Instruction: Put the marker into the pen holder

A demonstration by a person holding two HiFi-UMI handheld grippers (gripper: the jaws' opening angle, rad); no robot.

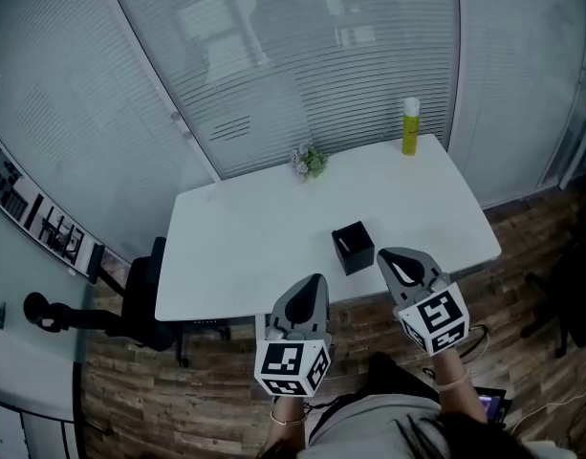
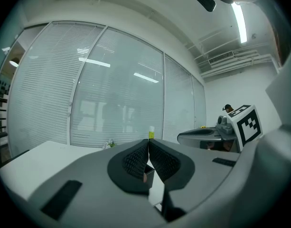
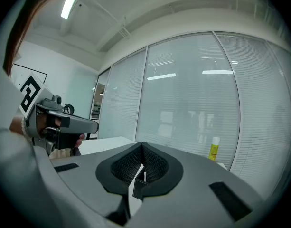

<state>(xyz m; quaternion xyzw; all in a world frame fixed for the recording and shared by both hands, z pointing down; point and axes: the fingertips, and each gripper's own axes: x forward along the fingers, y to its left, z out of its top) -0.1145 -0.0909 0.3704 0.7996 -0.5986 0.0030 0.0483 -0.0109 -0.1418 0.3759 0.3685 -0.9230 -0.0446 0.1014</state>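
Jaws of the left gripper [image 2: 148, 145] and right gripper [image 3: 142, 147] are pressed together, with nothing held. A black, square pen holder [image 1: 353, 248] is seen near the front edge of a smooth white table [image 1: 245, 247]. A thin pale marker [image 1: 345, 245] seemingly stands inside it. A yellow bottle [image 1: 410, 128] and a small plant [image 1: 310, 161] are set at the far edge, before glass walls with blinds [image 1: 273, 55].

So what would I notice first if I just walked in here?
Two big grey tongs with checkered cubes, the left tongs and the right tongs, both shut and empty, over the near edge of the white table. Just ahead of them sits a small black pen holder, and a yellow bottle stands at the far edge.
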